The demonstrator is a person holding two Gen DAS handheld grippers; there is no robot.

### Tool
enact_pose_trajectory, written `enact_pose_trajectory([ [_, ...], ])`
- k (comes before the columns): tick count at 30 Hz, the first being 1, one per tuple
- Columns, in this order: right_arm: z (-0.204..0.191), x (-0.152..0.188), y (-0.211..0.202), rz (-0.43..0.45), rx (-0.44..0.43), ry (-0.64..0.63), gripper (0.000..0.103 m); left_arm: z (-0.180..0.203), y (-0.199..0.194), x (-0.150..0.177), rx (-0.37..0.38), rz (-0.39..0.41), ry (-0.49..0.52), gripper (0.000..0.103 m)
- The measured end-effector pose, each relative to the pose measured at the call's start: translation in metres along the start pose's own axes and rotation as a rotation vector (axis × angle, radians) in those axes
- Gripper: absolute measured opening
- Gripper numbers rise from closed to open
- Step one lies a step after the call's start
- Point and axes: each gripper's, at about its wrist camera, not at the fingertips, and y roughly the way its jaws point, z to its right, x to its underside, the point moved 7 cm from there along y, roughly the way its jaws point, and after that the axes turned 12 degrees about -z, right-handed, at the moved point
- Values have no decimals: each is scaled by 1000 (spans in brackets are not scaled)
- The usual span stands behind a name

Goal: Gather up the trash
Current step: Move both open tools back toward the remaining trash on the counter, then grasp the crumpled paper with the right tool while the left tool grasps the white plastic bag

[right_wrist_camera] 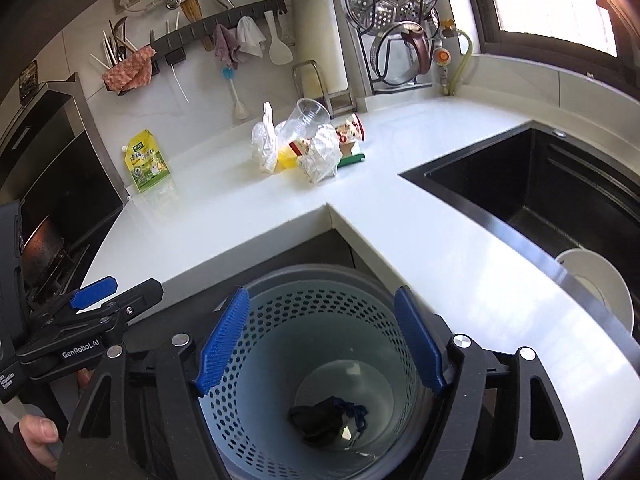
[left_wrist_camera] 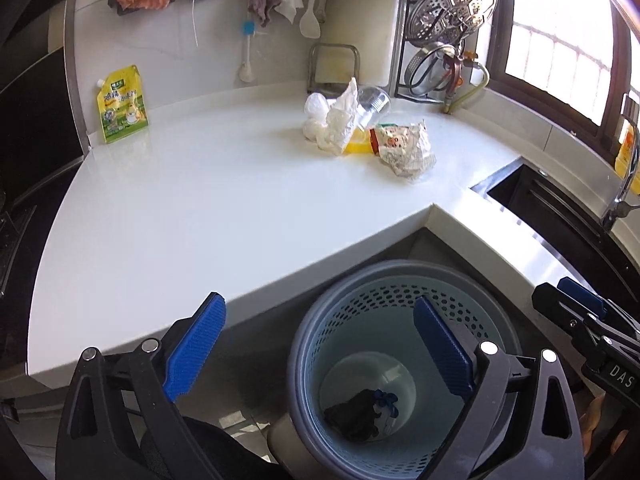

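Observation:
A grey trash bin (left_wrist_camera: pixel 400 270) (right_wrist_camera: pixel 304 272) with a perforated pale-blue liner stands on the floor below the counter's inner corner. At its bottom lies a dark crumpled item (left_wrist_camera: pixel 356 416) (right_wrist_camera: pixel 316 420) with a blue bit. My left gripper (left_wrist_camera: pixel 318 304) hangs open above the bin's left rim, nothing between its blue pads. My right gripper (right_wrist_camera: pixel 320 294) is open over the bin mouth, also empty. On the white counter (left_wrist_camera: pixel 200 200) sits a pile of trash: a white crumpled bag (left_wrist_camera: pixel 336 120) (right_wrist_camera: pixel 266 140), a clear plastic cup (left_wrist_camera: pixel 374 102) (right_wrist_camera: pixel 306 118) and a crumpled snack wrapper (left_wrist_camera: pixel 404 148) (right_wrist_camera: pixel 320 156).
A yellow-green pouch (left_wrist_camera: pixel 122 104) (right_wrist_camera: pixel 148 162) leans against the back wall. A black sink (right_wrist_camera: pixel 540 176) with a white plate (right_wrist_camera: pixel 600 284) lies to the right, a faucet (left_wrist_camera: pixel 624 184) beside it. A rack with a steamer (left_wrist_camera: pixel 452 12) stands in the corner. A stove (right_wrist_camera: pixel 48 240) is left.

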Motion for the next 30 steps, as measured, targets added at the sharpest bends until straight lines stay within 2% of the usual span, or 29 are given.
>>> enact_pose_trajectory([
  [8,0,-55,27,15,37,-21,72,-13,7,-67,-39,88,9,97],
  [15,-1,-103,59,20,51,-37,74,-20,35,-117,-49,104,7,97],
  [24,-3,-155,116,-14,57,-24,75,-30,77,-155,-71,91,-14,97],
  [30,1,-164,146,-12,75,-19,75,-32,96,-162,-59,60,-23,97],
])
